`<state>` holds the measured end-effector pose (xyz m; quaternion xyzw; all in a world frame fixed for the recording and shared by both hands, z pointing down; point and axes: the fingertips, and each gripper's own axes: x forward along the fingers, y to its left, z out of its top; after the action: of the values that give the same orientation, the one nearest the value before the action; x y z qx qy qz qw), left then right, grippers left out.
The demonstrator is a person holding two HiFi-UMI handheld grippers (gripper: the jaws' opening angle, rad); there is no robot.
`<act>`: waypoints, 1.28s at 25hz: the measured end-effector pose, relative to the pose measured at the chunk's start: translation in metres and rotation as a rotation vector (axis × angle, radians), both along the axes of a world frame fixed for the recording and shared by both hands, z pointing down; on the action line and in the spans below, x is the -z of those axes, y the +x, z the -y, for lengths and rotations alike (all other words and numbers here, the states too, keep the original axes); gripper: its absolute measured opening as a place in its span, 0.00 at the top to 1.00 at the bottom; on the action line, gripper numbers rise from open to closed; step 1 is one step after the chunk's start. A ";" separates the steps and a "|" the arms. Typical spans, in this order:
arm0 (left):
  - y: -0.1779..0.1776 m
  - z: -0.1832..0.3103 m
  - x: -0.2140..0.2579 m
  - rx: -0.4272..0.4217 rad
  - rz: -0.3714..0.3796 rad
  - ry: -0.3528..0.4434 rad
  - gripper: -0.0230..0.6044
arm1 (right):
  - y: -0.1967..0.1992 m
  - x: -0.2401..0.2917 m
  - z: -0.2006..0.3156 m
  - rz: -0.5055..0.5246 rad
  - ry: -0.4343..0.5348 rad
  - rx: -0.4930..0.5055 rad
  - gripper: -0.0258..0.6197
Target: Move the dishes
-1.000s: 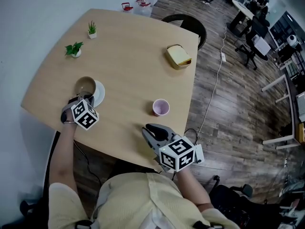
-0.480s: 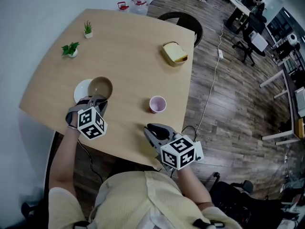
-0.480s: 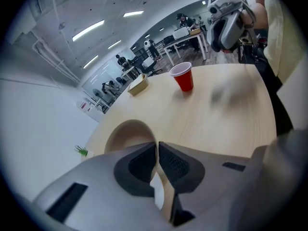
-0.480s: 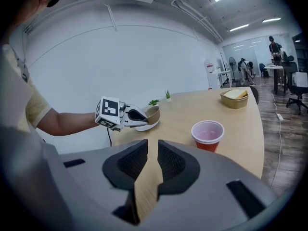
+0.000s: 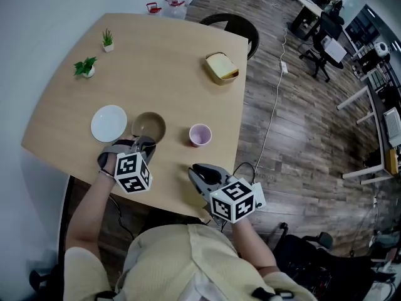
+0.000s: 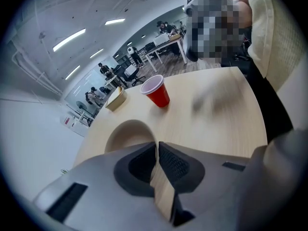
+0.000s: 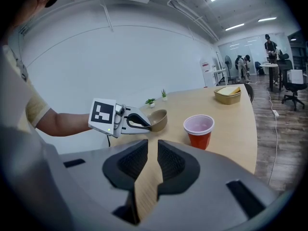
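L claw (image 6: 157, 150): clenched on near rim of bowl (image 5: 149, 125); rim wall sits betw. the pads.
Bowl: brown, empty, straight ahead of L claw, opening up, tipped a bit. Over table (image 5: 169, 74) nr front edge. Resting or just off the wood: can't tell.
Bowl vs plate: white plate (image 5: 108, 123) lies flat just left of bowl, apart from it, not under it.
Bowl vs cup: red cup (image 5: 200, 134) w/ pale inside, upright, just right of bowl, not touching.
R claw (image 7: 151, 160): jaws a little apart, have just been closing, nothing betw. them. At table's front edge, pointing toward cup & bowl, apart from both.
Back of table: yellowish tub (image 5: 220, 68) nr right edge; 2 small potted plants (image 5: 84, 66) at left. All well apart from bowl.
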<state>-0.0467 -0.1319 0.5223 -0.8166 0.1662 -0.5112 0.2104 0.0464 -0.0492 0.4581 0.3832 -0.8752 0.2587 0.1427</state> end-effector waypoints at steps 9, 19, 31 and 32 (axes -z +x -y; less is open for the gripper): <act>0.029 -0.012 -0.016 -0.106 0.026 0.005 0.91 | 0.001 -0.001 0.000 0.009 -0.009 -0.004 0.85; 0.047 -0.005 -0.022 -0.141 0.011 -0.007 0.91 | 0.004 -0.008 -0.001 0.007 -0.032 -0.003 0.85; 0.056 -0.002 -0.012 -0.106 -0.075 -0.011 0.78 | 0.007 -0.011 -0.004 0.009 -0.046 -0.003 0.85; 0.056 -0.003 -0.010 -0.099 -0.090 -0.012 0.76 | 0.007 -0.011 -0.004 0.010 -0.047 -0.002 0.85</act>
<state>0.0089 -0.1291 0.5323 -0.8473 0.1319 -0.4638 0.2226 0.0529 -0.0455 0.4693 0.3791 -0.8692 0.2812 0.1473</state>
